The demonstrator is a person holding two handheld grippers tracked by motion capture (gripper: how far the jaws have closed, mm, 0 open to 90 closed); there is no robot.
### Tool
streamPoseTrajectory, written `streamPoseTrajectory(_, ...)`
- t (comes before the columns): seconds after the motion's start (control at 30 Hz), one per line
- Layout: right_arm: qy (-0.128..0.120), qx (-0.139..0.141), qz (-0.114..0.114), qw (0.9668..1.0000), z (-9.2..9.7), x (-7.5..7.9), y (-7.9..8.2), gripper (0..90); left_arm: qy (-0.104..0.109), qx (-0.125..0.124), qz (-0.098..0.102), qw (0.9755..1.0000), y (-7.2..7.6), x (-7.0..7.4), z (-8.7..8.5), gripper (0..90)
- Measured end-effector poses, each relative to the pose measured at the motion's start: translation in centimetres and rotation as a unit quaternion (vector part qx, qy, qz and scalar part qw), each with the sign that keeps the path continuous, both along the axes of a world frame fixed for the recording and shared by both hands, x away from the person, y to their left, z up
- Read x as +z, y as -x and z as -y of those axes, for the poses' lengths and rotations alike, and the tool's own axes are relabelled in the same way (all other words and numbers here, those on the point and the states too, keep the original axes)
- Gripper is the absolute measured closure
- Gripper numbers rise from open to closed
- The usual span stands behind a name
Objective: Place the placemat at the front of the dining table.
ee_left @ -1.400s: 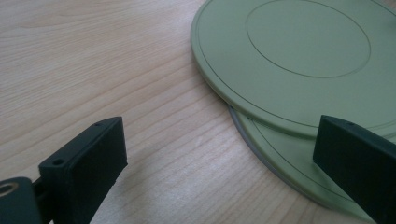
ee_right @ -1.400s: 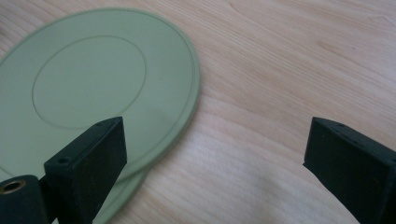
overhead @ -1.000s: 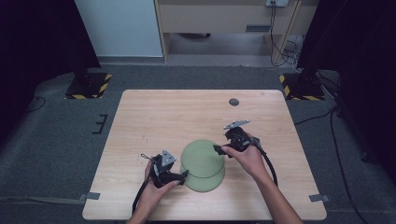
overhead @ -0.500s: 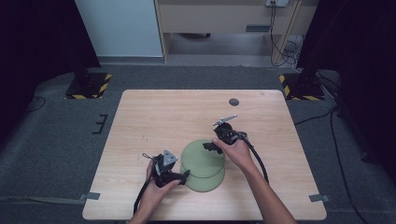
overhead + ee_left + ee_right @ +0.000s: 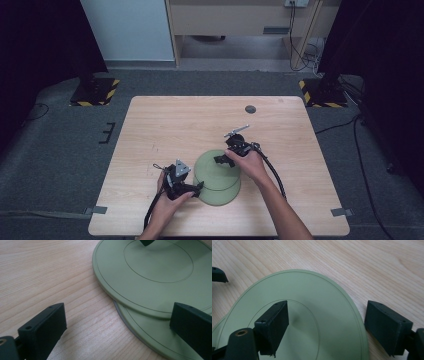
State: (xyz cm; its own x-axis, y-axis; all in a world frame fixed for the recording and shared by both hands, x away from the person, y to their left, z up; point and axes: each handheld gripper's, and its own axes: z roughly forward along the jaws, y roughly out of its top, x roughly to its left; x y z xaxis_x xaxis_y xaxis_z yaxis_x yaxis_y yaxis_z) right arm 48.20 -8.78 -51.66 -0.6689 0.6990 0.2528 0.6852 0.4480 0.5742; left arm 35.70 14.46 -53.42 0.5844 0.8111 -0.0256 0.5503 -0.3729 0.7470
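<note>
High view: two green plates, top plate (image 5: pixel 216 169) overlapping lower plate (image 5: pixel 220 194), near the table's (image 5: pixel 165 125) front edge; my left tongs (image 5: pixel 196 188) at their left rim, right tongs (image 5: pixel 219 159) over the top plate.
Left gripper view: my jaws wide open, straddling the lower plate's (image 5: pixel 150 335) rim, gripping nothing.
Right gripper view: my jaws have just been closing, apart across the top plate's (image 5: pixel 322 305) rim, not pressing.

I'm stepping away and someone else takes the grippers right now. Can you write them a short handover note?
Left gripper: open, at the near-left edge of the plates, gripping nothing.
Right gripper: open, jaws have just been closing, straddling the top plate's far-right rim, one over the plate, one outside; not yet pressing.
Plates: two green ones on the table; top plate lies offset on the bottom plate.
Done: both grippers are at the plates.
Left: probably grip the top plate and lift it off; nothing is lifted yet.
</note>
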Motion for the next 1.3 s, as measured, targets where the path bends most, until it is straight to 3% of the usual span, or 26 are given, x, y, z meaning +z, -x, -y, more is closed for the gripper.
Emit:
streamPoseTrajectory(0.33, 0.001, 0.006, 0.001, 1.0000, -0.1, 0.1, 0.2, 20.6, 0.000, 0.000, -0.001, 1.0000, -0.1, 0.0, 0.0, 0.0)
streamPoseTrajectory(0.6, -0.008, 0.003, 0.013, 0.9999, 0.3, 1.5, 0.7, 21.8, -0.001, 0.003, 0.001, 1.0000, 0.0, 0.0, 0.1, 0.0)
streamPoseTrajectory(0.7, -0.008, 0.006, 0.027, 0.9996, 0.6, 2.5, 1.4, 24.5, -0.001, 0.005, 0.002, 1.0000, 0.0, 0.0, 0.1, 0.0)
streamPoseTrajectory(0.9, -0.024, 0.008, 0.030, 0.9992, 1.0, 3.7, 1.9, 31.4, -0.003, 0.008, 0.003, 1.0000, 0.1, 0.1, 0.2, 0.0)
streamPoseTrajectory(1.07, -0.020, 0.026, 0.036, 0.9988, 1.0, 4.0, 2.4, 38.0, -0.003, 0.009, 0.000, 1.0000, 0.0, 0.1, 0.1, 0.0)
streamPoseTrajectory(1.3, -0.015, 0.035, 0.022, 0.9990, 1.3, 4.1, 2.7, 44.9, -0.002, 0.009, 0.000, 1.0000, 0.1, 0.0, 0.1, 0.0)
